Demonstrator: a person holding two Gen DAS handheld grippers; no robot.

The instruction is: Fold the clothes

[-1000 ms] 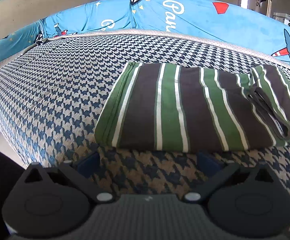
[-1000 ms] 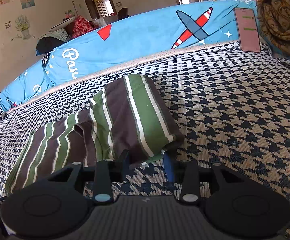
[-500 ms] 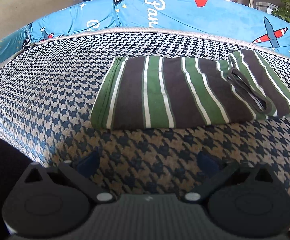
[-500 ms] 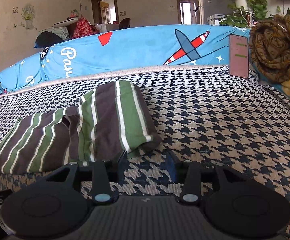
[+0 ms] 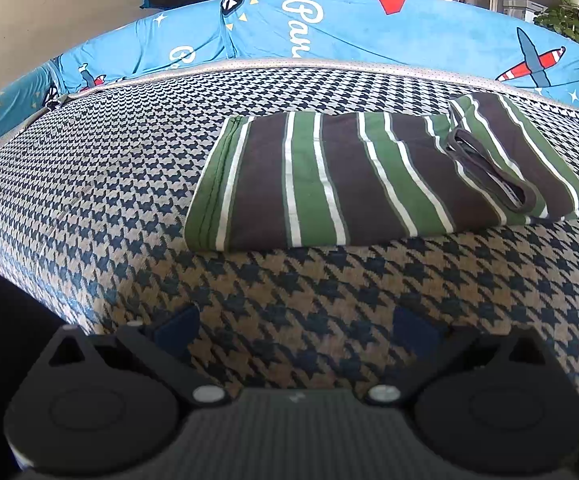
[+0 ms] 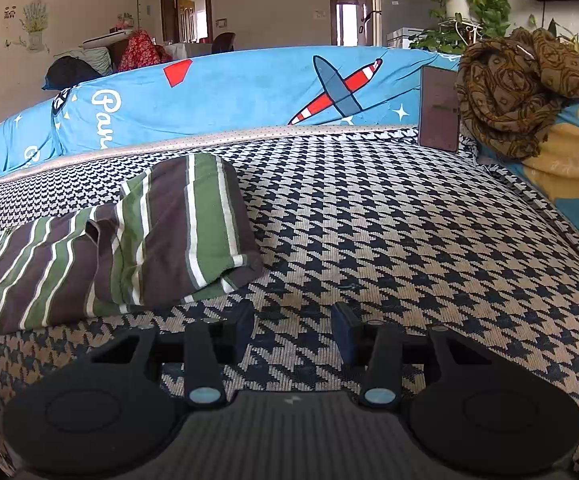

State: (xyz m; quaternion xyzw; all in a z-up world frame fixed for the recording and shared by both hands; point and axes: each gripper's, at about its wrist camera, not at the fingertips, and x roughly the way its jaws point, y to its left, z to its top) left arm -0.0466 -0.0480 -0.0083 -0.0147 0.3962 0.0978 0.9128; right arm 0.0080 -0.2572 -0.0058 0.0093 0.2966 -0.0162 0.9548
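Note:
A green, brown and white striped garment [image 5: 349, 180] lies folded into a long flat rectangle on the houndstooth-covered sofa seat [image 5: 109, 184]. Its right end is doubled over, with the dark collar band on top. In the right wrist view the same garment [image 6: 129, 248] lies at the left, its near end raised in a soft hump. My left gripper [image 5: 295, 330] is open and empty, a short way in front of the garment's near edge. My right gripper [image 6: 293, 326] is open too, just right of and in front of the garment's corner, with only the seat cover between its fingers.
A blue cartoon-print backrest [image 6: 229, 96] runs along the back of the seat. A phone [image 6: 438, 109] leans upright at the back right, beside a bunched brown patterned cloth [image 6: 525, 88] on the armrest. Bare seat cover stretches to the right of the garment.
Both grippers have drawn back from the garment. The right gripper's fingers, which were at the garment's corner, now stand clear of it and slightly wider. The garment lies still.

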